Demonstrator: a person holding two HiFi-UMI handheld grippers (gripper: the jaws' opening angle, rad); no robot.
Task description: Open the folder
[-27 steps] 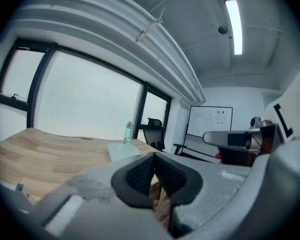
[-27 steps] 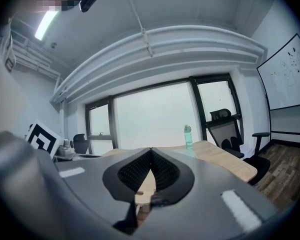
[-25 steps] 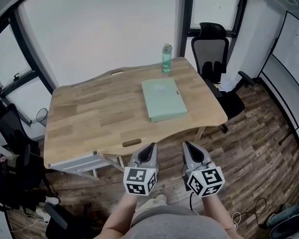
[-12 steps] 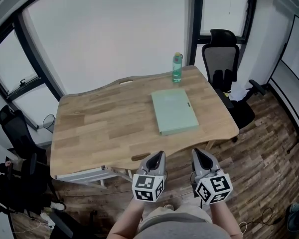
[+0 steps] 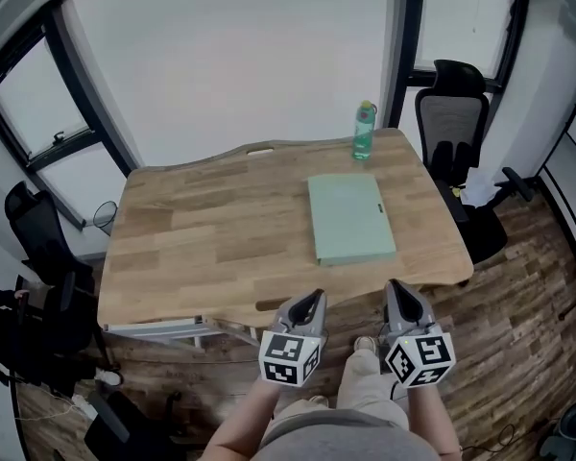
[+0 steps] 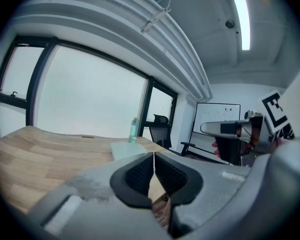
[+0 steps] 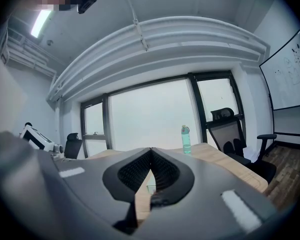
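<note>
A pale green folder (image 5: 350,219) lies shut and flat on the right half of the wooden table (image 5: 202,238); in the left gripper view the folder (image 6: 126,149) shows just beyond the jaw tips. My left gripper (image 5: 312,302) and right gripper (image 5: 395,288) hover side by side in front of the table's near edge, short of the folder. Both are shut with nothing between the jaws, pads touching, seen in the left gripper view (image 6: 153,155) and the right gripper view (image 7: 151,150). The right gripper's jaws hide most of the folder in its own view.
A green water bottle (image 5: 364,131) stands at the table's far edge behind the folder. A black office chair (image 5: 456,133) sits right of the table, another black chair (image 5: 34,233) at the left. Windows line the far wall. Wood-plank floor surrounds the table.
Both grippers and the head camera have moved closer to the table; the table and folder now sit nearer the middle of the head view. The jaws stayed shut.
</note>
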